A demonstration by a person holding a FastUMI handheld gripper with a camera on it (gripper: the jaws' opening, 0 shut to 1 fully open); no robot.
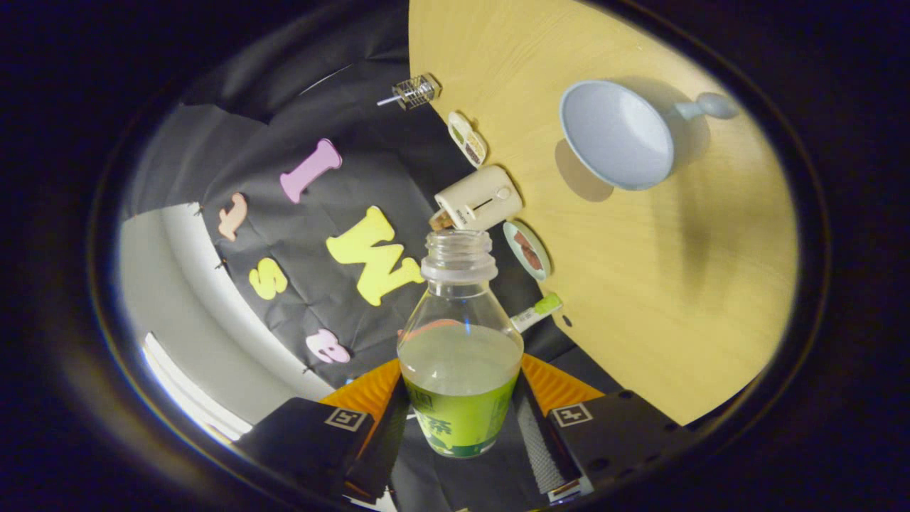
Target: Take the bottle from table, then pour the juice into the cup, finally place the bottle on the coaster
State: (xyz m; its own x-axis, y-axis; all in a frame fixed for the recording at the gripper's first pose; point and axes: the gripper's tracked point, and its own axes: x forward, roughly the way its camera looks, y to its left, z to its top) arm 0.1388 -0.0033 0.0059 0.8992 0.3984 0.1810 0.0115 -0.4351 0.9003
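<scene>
Since the bottle (459, 341) sits clamped between both fingers of the gripper (461, 427), lifted and tilted, the pickup looks done. Its open neck points toward the cup (616, 134) on the table (711, 284), well apart. Pouring and the coaster remain.

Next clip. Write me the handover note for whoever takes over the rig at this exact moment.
Gripper: fingers shut on the bottle, which is open, uncapped, lifted and tilted.
Bottle holds pale juice up to about its shoulder.
Cup: light blue, with a handle, on the wooden table beyond the fingers; it looks empty.
Done: bottle taken.
Left: pour into the cup, then set the bottle on the coaster.
</scene>
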